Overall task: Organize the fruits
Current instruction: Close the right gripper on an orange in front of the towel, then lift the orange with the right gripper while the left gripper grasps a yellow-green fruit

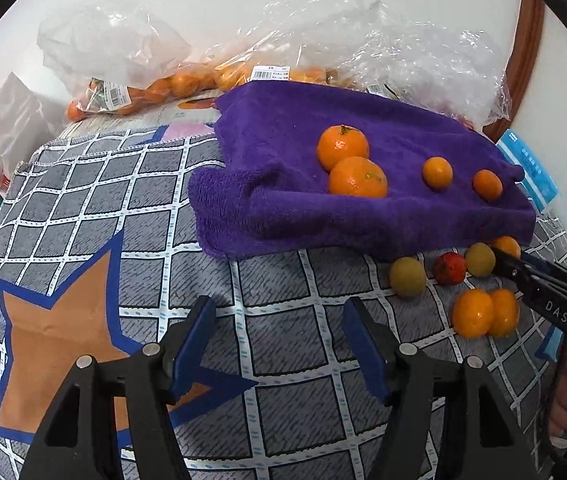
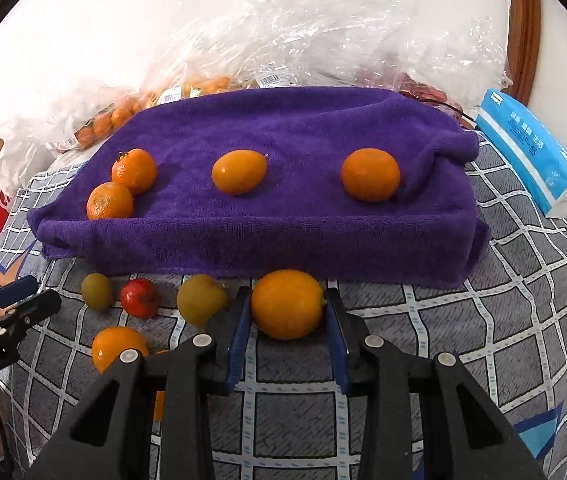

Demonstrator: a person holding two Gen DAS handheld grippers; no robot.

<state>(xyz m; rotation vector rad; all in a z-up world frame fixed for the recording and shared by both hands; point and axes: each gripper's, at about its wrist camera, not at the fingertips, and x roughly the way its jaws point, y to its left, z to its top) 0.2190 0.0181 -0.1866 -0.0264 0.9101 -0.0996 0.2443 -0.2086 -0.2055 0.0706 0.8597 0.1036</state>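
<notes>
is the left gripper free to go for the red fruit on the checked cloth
Probably yes. The left gripper is open and empty, with bare checked cloth ahead. The red fruit sits off to its right between two greenish fruits, close to the right gripper, so space is tight.

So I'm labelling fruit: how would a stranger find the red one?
Start at the purple towel on the checked cloth. Below its front edge lies a row of loose fruit. The red fruit sits between two greenish-yellow ones, the only red piece among orange and green.
</notes>
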